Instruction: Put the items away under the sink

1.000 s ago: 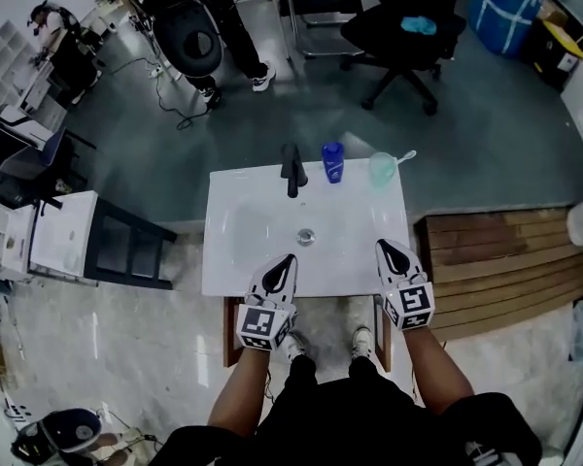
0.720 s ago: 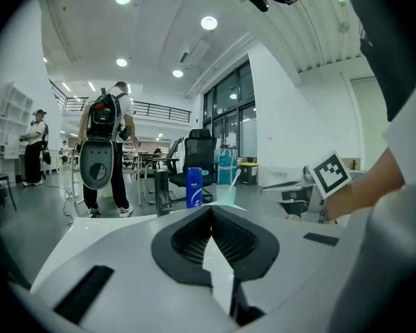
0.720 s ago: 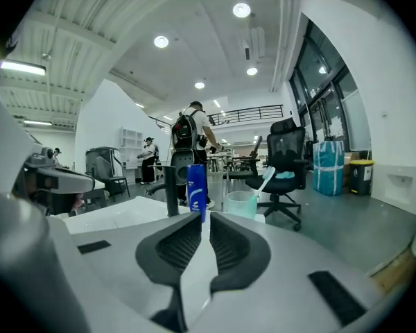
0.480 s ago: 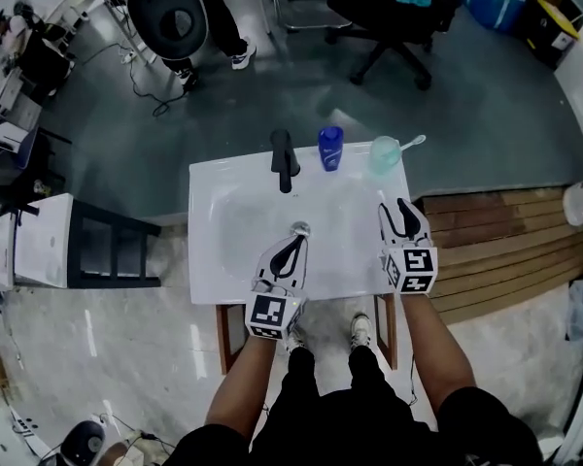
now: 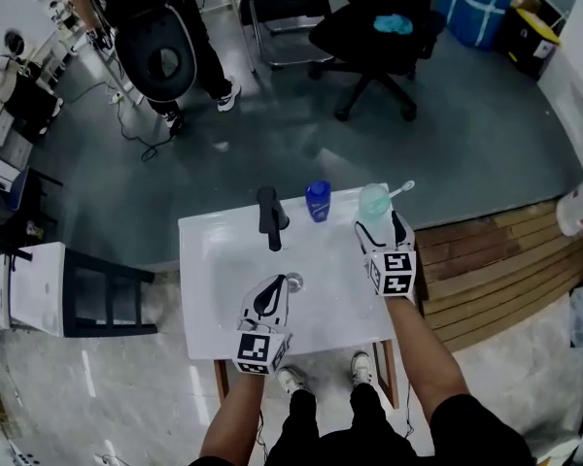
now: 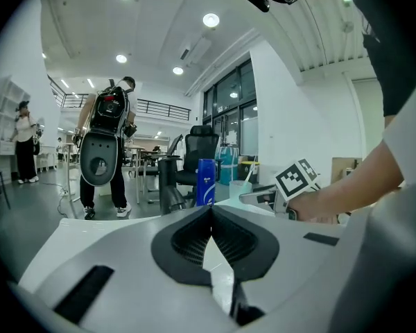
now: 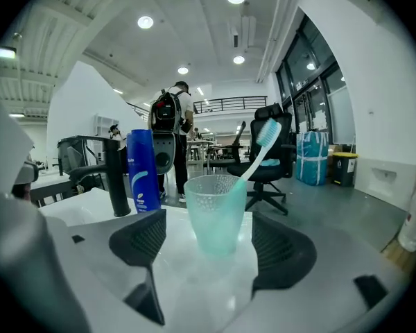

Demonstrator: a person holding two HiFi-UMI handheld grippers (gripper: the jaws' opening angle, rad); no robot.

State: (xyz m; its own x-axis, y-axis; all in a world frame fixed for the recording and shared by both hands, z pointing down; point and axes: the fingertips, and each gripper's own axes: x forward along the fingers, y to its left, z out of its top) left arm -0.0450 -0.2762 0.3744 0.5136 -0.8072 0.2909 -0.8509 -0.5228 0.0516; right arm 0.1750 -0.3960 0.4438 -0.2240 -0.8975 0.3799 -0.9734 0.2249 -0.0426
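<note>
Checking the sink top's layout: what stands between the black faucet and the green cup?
A blue bottle stands between the faucet and the cup; the head view shows it best, and the right gripper view agrees.

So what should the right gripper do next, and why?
Probably slide the right gripper a little forward before closing: its jaws have just been opening, and the cup with the toothbrush stands between their tips, not yet touched.
</note>
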